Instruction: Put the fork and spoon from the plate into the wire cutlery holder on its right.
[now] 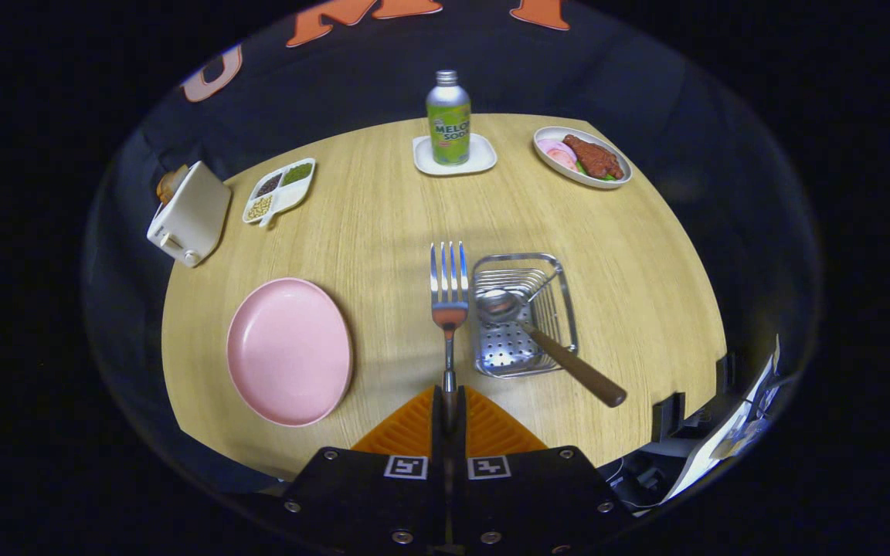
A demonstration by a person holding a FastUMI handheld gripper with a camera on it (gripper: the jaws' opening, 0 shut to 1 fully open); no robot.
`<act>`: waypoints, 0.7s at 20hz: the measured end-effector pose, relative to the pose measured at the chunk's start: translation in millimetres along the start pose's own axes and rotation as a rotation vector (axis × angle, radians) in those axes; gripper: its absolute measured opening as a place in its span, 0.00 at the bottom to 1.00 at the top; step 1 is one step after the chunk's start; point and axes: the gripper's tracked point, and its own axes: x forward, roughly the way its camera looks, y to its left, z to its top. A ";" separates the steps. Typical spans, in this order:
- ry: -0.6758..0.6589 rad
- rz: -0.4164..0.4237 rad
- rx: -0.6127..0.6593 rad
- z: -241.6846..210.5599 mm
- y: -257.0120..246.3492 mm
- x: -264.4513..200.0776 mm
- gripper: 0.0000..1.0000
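My gripper (449,405) is shut on the handle of a metal fork (450,289), which sticks straight out ahead of the fingers with its tines pointing away, above the wooden table. Just right of the fork stands the wire cutlery holder (561,297). A spoon with a brown wooden handle (561,359) lies in it, bowl inside and handle leaning out over the near right rim. The pink plate (289,351) sits to the left of the fork with nothing on it.
A white toaster (188,215) and a divided snack tray (279,191) stand at the far left. A green bottle (448,118) on a white coaster is straight beyond the fork. An oval dish of food (582,157) is at the far right.
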 end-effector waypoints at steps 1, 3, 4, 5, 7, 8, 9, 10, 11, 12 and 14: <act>0.007 -0.003 0.004 -0.6 -7.0 0.1 0.04; 0.015 -0.010 0.001 0.0 -17.9 2.0 0.05; 0.018 -0.016 -0.005 -0.4 -22.1 2.4 0.04; 0.021 -0.021 -0.008 -0.8 -25.9 3.5 0.04; 0.036 -0.027 -0.008 -2.2 -31.9 4.3 0.05; 0.040 -0.028 -0.009 -2.2 -34.8 6.2 0.05; 0.041 -0.031 -0.013 -1.5 -37.7 6.6 0.06; 0.040 -0.029 -0.028 -1.2 -39.2 6.6 0.07; 0.039 -0.028 -0.041 -0.7 -40.9 6.1 0.06; 0.040 -0.025 -0.050 -0.1 -40.9 4.6 0.07; 0.012 -0.019 -0.059 9.1 -41.8 5.5 0.08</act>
